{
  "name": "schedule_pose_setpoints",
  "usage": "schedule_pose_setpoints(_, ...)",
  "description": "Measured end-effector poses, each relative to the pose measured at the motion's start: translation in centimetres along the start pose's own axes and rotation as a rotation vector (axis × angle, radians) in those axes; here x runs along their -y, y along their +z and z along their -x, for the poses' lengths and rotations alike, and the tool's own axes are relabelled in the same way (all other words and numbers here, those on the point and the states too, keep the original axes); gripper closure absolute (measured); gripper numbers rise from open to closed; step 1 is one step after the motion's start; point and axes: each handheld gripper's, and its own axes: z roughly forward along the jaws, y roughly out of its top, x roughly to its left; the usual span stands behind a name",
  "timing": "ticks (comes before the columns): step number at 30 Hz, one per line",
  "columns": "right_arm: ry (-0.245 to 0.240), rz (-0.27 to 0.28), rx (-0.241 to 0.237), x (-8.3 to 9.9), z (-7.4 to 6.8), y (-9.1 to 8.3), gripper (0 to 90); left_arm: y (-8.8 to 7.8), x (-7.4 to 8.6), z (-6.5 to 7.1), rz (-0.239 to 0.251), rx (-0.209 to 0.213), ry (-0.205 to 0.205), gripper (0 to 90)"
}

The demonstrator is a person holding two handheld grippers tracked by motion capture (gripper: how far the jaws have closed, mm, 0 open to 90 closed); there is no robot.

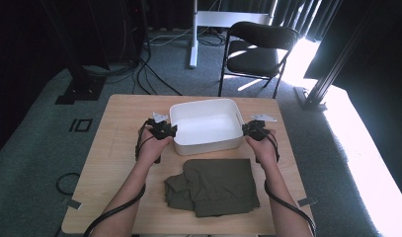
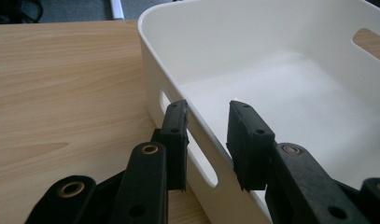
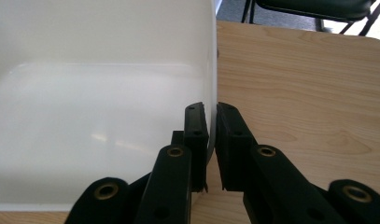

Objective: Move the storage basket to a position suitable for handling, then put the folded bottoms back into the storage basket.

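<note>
Grey carpet, dark curtains; black chair (image 1: 258,49) at upper centre of the high view. Light wooden table (image 1: 114,148) at mid-frame.

White plastic bin (image 1: 207,126): rectangular, rounded corners, glossy, nothing inside, slot handles in its end walls. Sits at the centre of the table, toward the far edge.

Left gripper (image 2: 207,126): jaws well apart, straddling the bin's end wall at the handle slot, one jaw outside, one inside; neither pad clearly pressing the wall. In the high view it sits at the bin's left end (image 1: 162,129).

Right gripper (image 3: 211,135): jaws nearly together, pinching the bin's thin wall between them. High view puts it at the bin's right end (image 1: 256,129).

Olive-green folded garment (image 1: 213,186) lies at lower centre, just below the bin, between the forearms.
</note>
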Motion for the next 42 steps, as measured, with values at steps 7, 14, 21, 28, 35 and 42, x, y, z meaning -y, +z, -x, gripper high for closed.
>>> schedule_pose_setpoints(7, 0.047, 0.007, 0.010, 0.6, 1.4, -0.8, 83.5, 1.2, -0.7, 1.2, -0.008, 0.013, 0.024, 71.0)
schedule_pose_setpoints(14, 0.084, 0.011, 0.029, 1.2, 2.5, -1.6, 83.3, 2.3, -1.3, 2.1, -0.005, 0.038, 0.035, 71.8)
schedule_pose_setpoints(21, 0.109, 0.016, 0.052, 1.9, 3.3, -2.6, 82.7, 3.3, -1.8, 2.9, -0.009, 0.050, 0.057, 72.8)
schedule_pose_setpoints(28, 0.123, 0.011, 0.063, 2.0, 3.8, -2.9, 82.8, 3.9, -2.1, 3.3, -0.006, 0.058, 0.062, 73.2)
schedule_pose_setpoints(35, 0.067, 0.047, 0.019, 2.0, 3.9, -2.7, 59.8, 3.7, -2.1, 1.9, -0.006, 0.109, 0.069, 55.9)
schedule_pose_setpoints(42, 0.063, 0.055, -0.019, 1.2, 4.1, -3.2, 42.9, 2.7, -2.0, 1.4, -0.017, 0.139, 0.075, 33.7)
